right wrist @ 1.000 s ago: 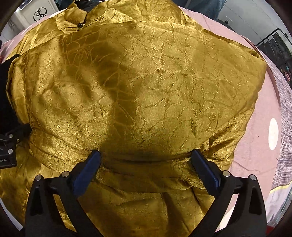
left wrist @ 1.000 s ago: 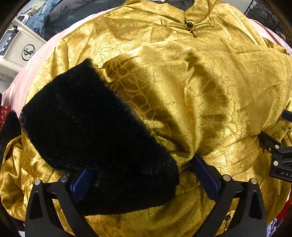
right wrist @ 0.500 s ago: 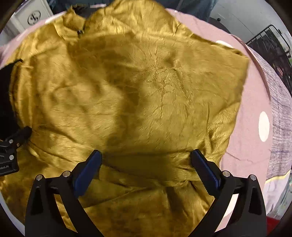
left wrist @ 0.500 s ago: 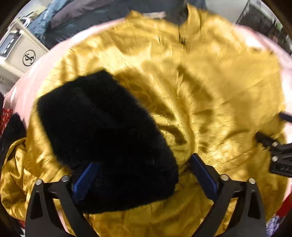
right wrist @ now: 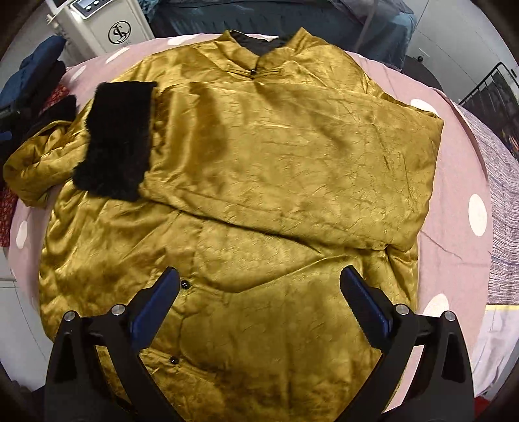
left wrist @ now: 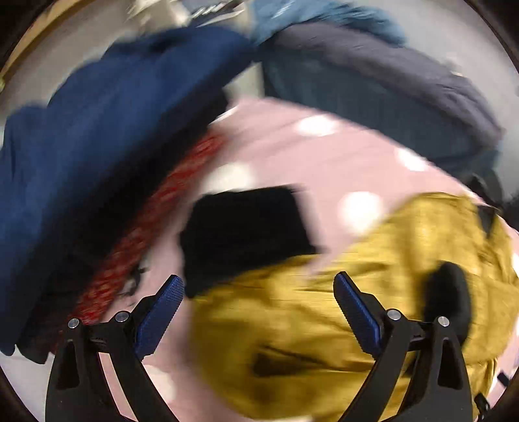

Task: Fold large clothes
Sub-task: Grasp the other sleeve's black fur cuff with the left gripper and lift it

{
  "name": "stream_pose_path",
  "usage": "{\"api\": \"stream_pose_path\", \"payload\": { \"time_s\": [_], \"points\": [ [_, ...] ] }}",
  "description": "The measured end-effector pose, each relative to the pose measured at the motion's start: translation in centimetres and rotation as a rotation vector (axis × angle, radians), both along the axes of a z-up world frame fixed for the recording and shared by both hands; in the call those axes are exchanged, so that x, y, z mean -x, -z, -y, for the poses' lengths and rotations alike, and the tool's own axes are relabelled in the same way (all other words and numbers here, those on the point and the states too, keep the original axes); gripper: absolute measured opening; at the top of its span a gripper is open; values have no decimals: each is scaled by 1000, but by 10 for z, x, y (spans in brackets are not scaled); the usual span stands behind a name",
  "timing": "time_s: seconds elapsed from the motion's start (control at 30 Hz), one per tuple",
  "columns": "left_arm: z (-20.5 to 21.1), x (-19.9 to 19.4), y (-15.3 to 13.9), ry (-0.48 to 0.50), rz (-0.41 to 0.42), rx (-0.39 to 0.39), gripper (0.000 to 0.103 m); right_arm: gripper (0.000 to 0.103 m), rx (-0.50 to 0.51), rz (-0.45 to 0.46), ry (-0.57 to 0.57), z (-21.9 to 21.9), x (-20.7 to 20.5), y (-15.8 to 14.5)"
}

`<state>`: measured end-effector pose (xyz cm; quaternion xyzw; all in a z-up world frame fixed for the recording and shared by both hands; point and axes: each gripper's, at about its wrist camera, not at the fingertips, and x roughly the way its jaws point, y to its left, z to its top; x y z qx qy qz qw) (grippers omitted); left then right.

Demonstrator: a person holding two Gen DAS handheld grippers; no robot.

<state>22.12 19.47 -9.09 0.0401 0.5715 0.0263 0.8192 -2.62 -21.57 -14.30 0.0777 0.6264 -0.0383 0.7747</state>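
A gold satin jacket (right wrist: 259,181) lies spread front-up on a pink dotted cover (right wrist: 454,181). One sleeve is folded across the chest, and its black fur cuff (right wrist: 113,139) ends near the left shoulder. The other sleeve (right wrist: 39,155) lies bunched at the left edge. My right gripper (right wrist: 259,270) hangs open above the lower front, touching nothing. The left wrist view is blurred: my left gripper (left wrist: 257,277) hovers over the jacket's edge (left wrist: 308,341) and a black fur cuff (left wrist: 243,233). Its jaws are closing a little, with nothing between them.
A blue garment (left wrist: 113,130), a red patterned cloth (left wrist: 155,220) and a dark grey garment (left wrist: 373,81) lie piled beyond the cover's edge. A white appliance with a round logo (right wrist: 107,29) stands at the back left. A grey knit blanket (right wrist: 502,194) lies to the right.
My left gripper left the folded cuff and swung up and away towards the jacket's left edge, rolling as it went. My right gripper rose, and the whole jacket now shows.
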Motion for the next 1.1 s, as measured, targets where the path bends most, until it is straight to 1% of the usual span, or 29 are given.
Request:
{"api": "stream_pose_path", "payload": {
  "time_s": [0.1, 0.17, 0.2, 0.23, 0.27, 0.3, 0.33, 0.37, 0.4, 0.43, 0.47, 0.53, 0.57, 0.6, 0.67, 0.7, 0.73, 0.77, 0.8, 0.83, 0.87, 0.9, 0.93, 1.0, 1.03, 1.07, 1.1],
  "points": [
    [-28, -17, 16, -13, -51, 7, 89, 98, 13, 0, -5, -11, 12, -8],
    [-43, -25, 27, -20, -99, 49, 88, 98, 24, -1, 6, -12, 18, -9],
    [-49, -25, 34, -31, -124, 91, 88, 98, 26, -3, 15, -12, 21, -10],
    [-53, -29, 42, -47, -150, 144, 83, 98, 29, -7, 25, -12, 23, -11],
    [-52, -32, 50, -58, -171, 191, 75, 98, 31, -9, 33, -12, 24, -11],
    [-51, -34, 57, -66, -192, 227, 71, 98, 38, -12, 45, -13, 28, -13],
    [-49, -35, 66, -72, -213, 245, 63, 98, 43, -14, 53, -13, 31, -14],
    [-46, -35, 71, -68, -216, 240, 54, 98, 47, -16, 61, -13, 33, -14],
    [-43, -34, 73, -58, -209, 228, 49, 98, 51, -19, 73, -13, 36, -15],
    [-38, -31, 72, -39, -191, 214, 38, 98, 52, -19, 83, -14, 39, -16],
    [-35, -29, 69, -22, -174, 214, 25, 98, 53, -20, 98, -14, 41, -16],
    [-28, -27, 54, 31, -121, 223, 18, 98, 55, -21, 128, -15, 47, -17],
    [-26, -26, 43, 62, -85, 218, 16, 98, 55, -21, 139, -15, 49, -18],
    [-22, -22, 23, 100, -28, 215, 16, 98, 55, -21, 152, -15, 50, -18],
    [-21, -14, -30, 147, 126, 216, 15, 98, 53, -17, 175, -18, 51, -18],
    [-23, -9, -60, 156, 225, 209, 15, 98, 56, -14, 182, -20, 50, -19],
    [-29, -1, -97, 160, 355, 211, 15, 98, 63, -9, 188, -23, 49, -20],
    [-36, 7, -128, 160, 463, 219, 15, 97, 69, 1, 193, -27, 48, -22],
    [-41, 13, -153, 157, 546, 219, 15, 97, 72, 9, 194, -30, 46, -24],
    [-46, 14, -172, 155, 610, 224, 15, 97, 79, 20, 191, -36, 44, -26],
    [-48, 17, -180, 152, 631, 237, 15, 97, 84, 27, 187, -40, 42, -27],
    [-51, 20, -182, 146, 638, 253, 15, 97, 86, 32, 183, -45, 40, -29],
    [-54, 24, -178, 140, 638, 256, 15, 97, 87, 37, 178, -51, 38, -31],
    [-55, 29, -159, 132, 614, 224, 15, 97, 91, 50, 167, -59, 36, -36],
    [-60, 31, -141, 106, 573, 215, 15, 97, 96, 56, 161, -62, 37, -38],
    [-68, 32, -132, 78, 543, 219, 15, 97, 104, 66, 156, -65, 38, -41],
    [-78, 33, -114, 27, 496, 218, 15, 97, 112, 74, 156, -66, 41, -44]
  ]
}}
